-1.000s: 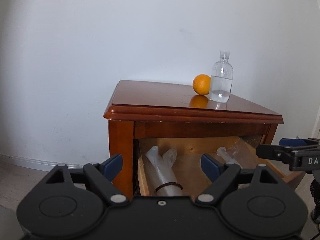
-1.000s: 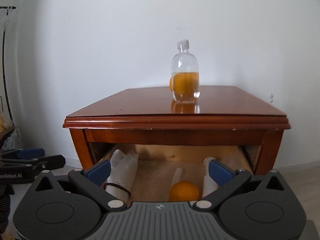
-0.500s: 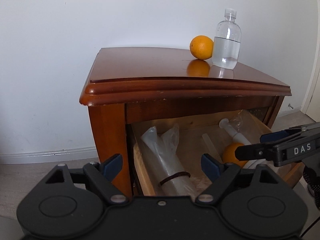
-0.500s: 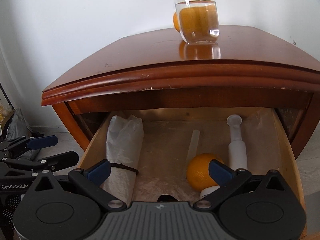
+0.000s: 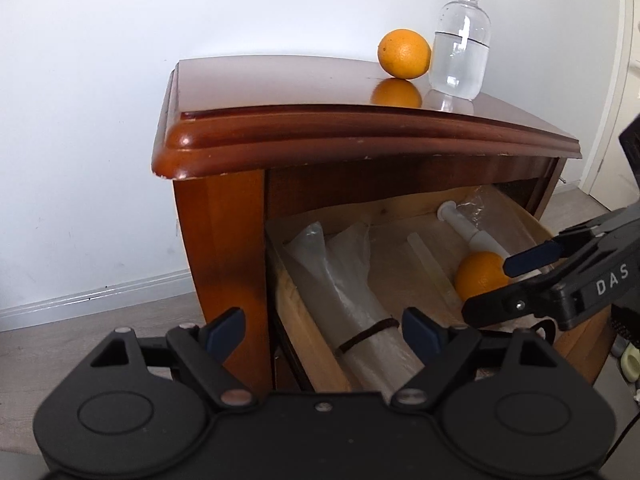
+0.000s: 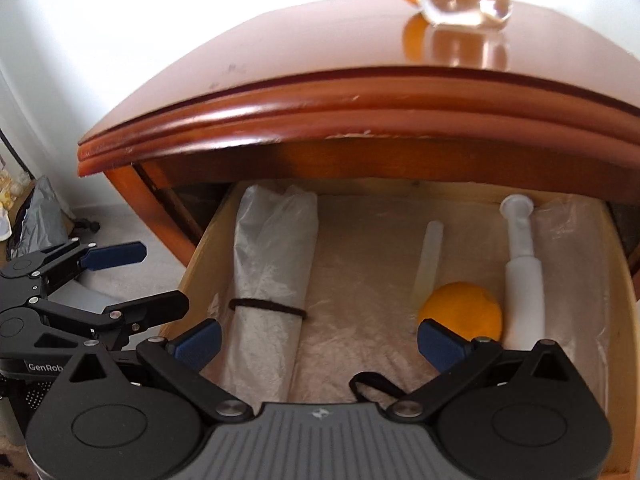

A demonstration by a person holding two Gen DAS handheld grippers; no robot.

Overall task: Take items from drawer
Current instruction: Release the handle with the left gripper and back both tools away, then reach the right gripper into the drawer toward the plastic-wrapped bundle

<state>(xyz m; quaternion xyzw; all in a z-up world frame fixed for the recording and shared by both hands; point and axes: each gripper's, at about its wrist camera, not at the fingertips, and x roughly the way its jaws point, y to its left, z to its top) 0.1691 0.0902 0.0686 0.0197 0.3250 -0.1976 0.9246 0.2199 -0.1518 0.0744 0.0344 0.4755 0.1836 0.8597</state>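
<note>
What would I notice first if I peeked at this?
Probably the bright orange lying in the open drawer, beside a white syringe. A second orange sits on the cabinet top next to a clear bottle. On the drawer's left side lies a rolled plastic bundle tied with a dark band.

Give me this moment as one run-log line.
drawer: open | orange, plastic roll: inside | left tongs: open, empty | right tongs: open, above drawer
</note>
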